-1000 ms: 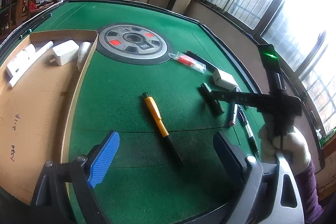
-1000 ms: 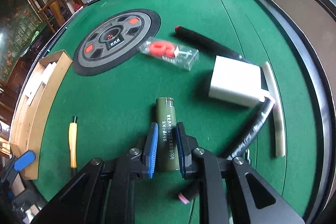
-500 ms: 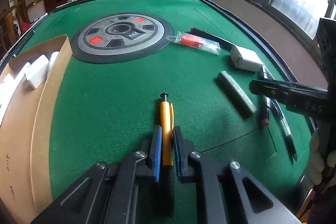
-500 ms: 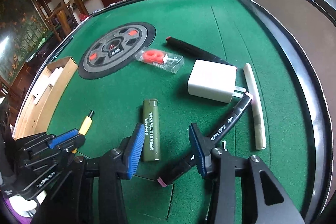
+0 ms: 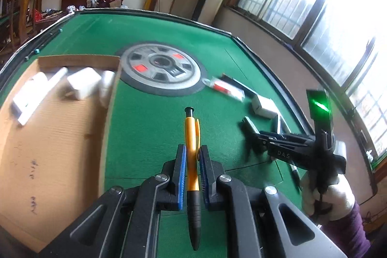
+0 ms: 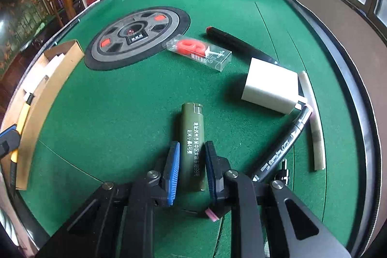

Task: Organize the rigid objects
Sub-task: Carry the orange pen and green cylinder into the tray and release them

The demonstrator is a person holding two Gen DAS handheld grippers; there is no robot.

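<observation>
Orange pen (image 5: 191, 149) is sitting clamped between the left gripper (image 5: 192, 174) pads above green felt beside the cardboard box (image 5: 48, 127), while the right gripper (image 6: 191, 169) is closing around the olive-green cylinder (image 6: 193, 137) lying on the table (image 6: 121, 100).

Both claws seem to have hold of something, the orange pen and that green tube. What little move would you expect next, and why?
Probably the left gripper carries the orange pen over to the cardboard box beside it. Its pads are shut on the pen, which looks lifted off the felt, and the box already holds white items. The right gripper grips the green cylinder.
</observation>
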